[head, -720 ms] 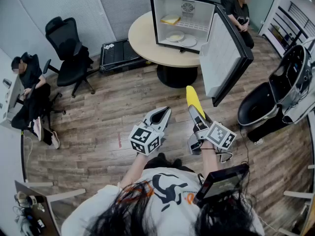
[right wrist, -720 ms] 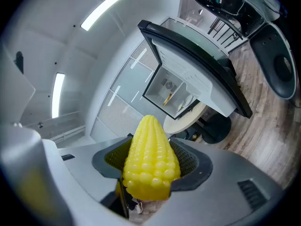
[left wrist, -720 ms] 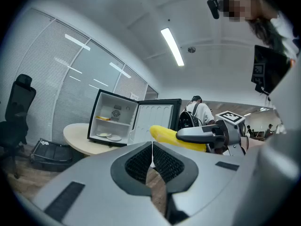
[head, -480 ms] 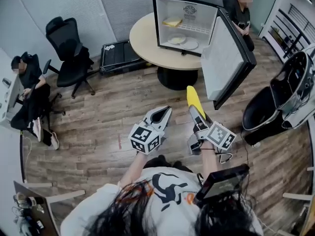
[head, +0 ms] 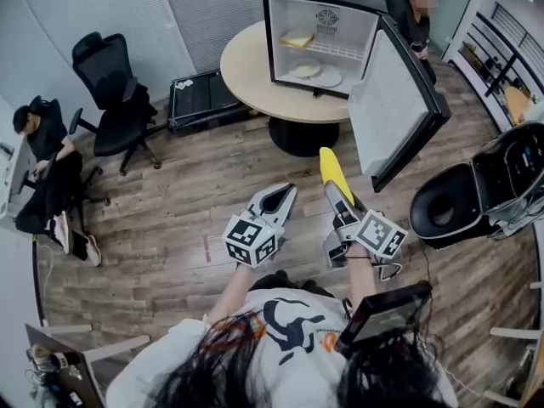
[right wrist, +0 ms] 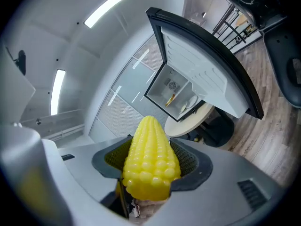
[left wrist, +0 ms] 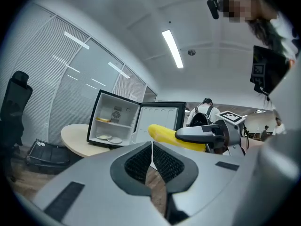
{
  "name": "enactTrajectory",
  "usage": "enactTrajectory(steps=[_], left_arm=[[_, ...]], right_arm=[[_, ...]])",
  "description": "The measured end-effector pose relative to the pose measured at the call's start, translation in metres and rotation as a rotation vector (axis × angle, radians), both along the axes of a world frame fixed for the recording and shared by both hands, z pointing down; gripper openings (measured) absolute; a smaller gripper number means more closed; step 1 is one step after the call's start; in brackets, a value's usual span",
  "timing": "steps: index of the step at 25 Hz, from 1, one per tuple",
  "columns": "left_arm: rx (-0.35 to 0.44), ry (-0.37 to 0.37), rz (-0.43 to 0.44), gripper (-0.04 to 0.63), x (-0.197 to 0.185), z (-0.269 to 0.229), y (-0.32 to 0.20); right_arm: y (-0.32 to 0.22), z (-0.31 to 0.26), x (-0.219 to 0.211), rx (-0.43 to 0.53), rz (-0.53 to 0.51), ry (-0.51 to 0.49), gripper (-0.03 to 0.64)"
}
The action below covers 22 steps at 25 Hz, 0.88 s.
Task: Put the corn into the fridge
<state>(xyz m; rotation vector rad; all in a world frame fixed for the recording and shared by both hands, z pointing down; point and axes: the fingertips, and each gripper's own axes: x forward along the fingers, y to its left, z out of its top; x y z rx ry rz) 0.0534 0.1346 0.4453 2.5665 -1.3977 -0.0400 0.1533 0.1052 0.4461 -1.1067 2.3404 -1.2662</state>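
Note:
A yellow corn cob [head: 331,170] sticks out forward from my right gripper [head: 339,192], whose jaws are shut on its thick end; in the right gripper view the corn [right wrist: 149,159] fills the gap between the dark pads [right wrist: 190,161]. My left gripper [head: 278,195] hangs beside it, shut and empty, its pads [left wrist: 141,161] pressed together. Ahead, the small black fridge [head: 319,32] stands on a round table [head: 251,70] with its door [head: 395,100] swung wide to the right. The fridge [right wrist: 181,91] also shows beyond the corn tip.
Inside the fridge lie two plates [head: 314,70] and a yellow item [head: 296,38] on the upper shelf. A black office chair [head: 110,83], a seated person [head: 42,143] and a black case [head: 200,96] are left; a black pod seat [head: 476,185] is right. Another person [head: 416,15] stands behind the door.
The head view has shifted slightly, so the room slides a little in frame. Both grippers keep their pose, the corn still held in the right one.

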Motion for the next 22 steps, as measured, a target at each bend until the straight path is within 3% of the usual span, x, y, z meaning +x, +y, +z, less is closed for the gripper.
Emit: enactTrajectory(steps=[22], left_arm=[[-0.037, -0.038, 0.103, 0.012, -0.038, 0.023, -0.025]], right_arm=[[-0.031, 0.017, -0.047, -0.027, 0.042, 0.024, 0.258]])
